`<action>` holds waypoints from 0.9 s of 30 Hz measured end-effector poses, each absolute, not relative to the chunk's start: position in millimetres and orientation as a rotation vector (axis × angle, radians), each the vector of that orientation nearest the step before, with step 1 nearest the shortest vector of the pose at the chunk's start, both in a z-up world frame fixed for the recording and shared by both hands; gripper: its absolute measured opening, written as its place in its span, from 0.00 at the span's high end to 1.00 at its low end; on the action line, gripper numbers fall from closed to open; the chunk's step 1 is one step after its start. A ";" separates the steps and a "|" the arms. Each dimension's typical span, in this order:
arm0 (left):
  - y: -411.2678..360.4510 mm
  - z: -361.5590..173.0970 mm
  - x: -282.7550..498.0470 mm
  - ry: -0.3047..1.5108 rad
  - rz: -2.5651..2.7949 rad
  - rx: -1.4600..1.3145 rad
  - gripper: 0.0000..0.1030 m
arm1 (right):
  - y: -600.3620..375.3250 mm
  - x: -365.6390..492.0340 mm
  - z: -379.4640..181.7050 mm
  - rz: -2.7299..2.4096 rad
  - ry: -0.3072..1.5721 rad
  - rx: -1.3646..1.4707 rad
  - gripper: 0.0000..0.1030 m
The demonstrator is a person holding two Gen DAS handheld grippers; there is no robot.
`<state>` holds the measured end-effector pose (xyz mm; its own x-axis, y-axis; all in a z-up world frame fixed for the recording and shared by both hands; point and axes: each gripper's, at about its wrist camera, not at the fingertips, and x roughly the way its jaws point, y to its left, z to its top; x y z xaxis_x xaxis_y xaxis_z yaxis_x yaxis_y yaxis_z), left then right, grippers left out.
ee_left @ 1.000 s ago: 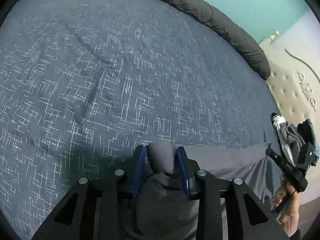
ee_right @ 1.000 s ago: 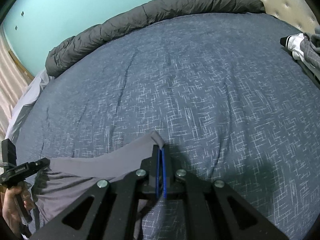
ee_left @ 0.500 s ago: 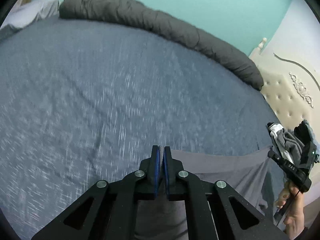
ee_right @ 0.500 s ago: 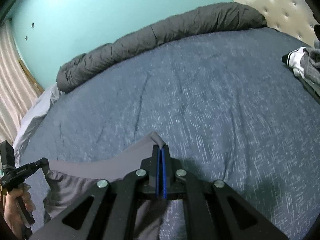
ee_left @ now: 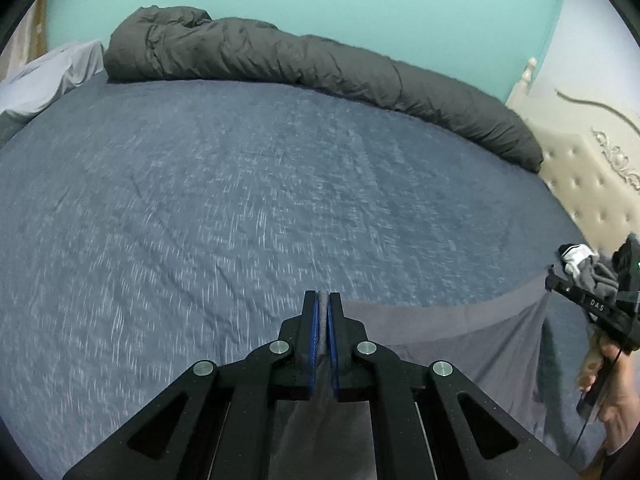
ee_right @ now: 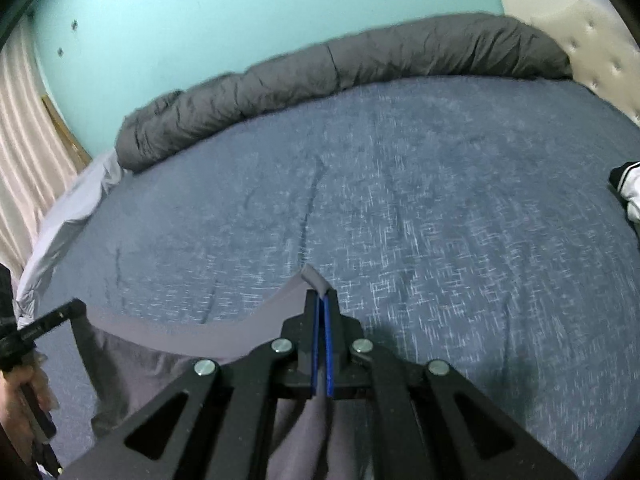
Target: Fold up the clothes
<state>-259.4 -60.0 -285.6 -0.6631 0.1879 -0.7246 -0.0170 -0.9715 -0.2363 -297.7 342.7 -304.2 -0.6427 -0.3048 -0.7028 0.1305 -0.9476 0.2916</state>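
Since a second earlier, the left tool [ee_left: 322,304] had flattened its bunched hold; both it and the right tool [ee_right: 321,300] pinched the grey garment [ee_left: 460,332], raised taut above the bed [ee_left: 240,220], apparently for spreading.

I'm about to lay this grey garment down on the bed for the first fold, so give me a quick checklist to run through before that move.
1. Left gripper pinching the grey garment: ok, cloth shows between the shut pads.
2. Right gripper pinching its corner: ok, a fabric tip sticks out past the fingers.
3. Top edge between the grippers spread out: ok, though it sags slightly.
4. Blue bedspread ahead free of items: ok.
5. Pile of other clothes clear of the landing spot: ok, it sits off towards the headboard side.
6. Lower part of the garment hanging flat, untwisted: cannot tell, out of view.
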 end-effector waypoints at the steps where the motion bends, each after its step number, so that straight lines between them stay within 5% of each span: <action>1: -59.4 -286.3 -265.1 -0.296 2.751 -1.239 0.96 | 342.2 -305.0 -308.5 -2.621 -0.315 1.207 0.98; 11: -54.0 -313.4 -312.7 -0.254 2.715 -1.366 0.93 | 343.4 -358.5 -341.2 -2.592 -0.297 1.393 0.95; 14: -66.5 -323.0 -304.9 -0.354 2.694 -1.404 0.83 | 348.5 -359.7 -354.5 -2.565 -0.289 1.476 0.65; 15: -71.0 -323.2 -295.0 -0.364 2.699 -1.403 0.68 | 352.0 -352.5 -351.5 -2.606 -0.251 1.444 0.45; 16: -75.5 -323.4 -285.0 -0.374 2.704 -1.402 0.53 | 357.7 -344.1 -348.0 -2.620 -0.267 1.420 0.40; 27: -110.6 -339.4 -161.8 -0.537 2.714 -1.428 0.50 | 392.3 -199.8 -346.7 -2.504 -0.605 1.361 0.39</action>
<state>-161.8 -110.6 -339.4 -0.5791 0.1834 -0.7944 0.1333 -0.9400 -0.3141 -199.8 392.3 -346.7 -0.5434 -0.3861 -0.7454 0.0031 -0.8889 0.4581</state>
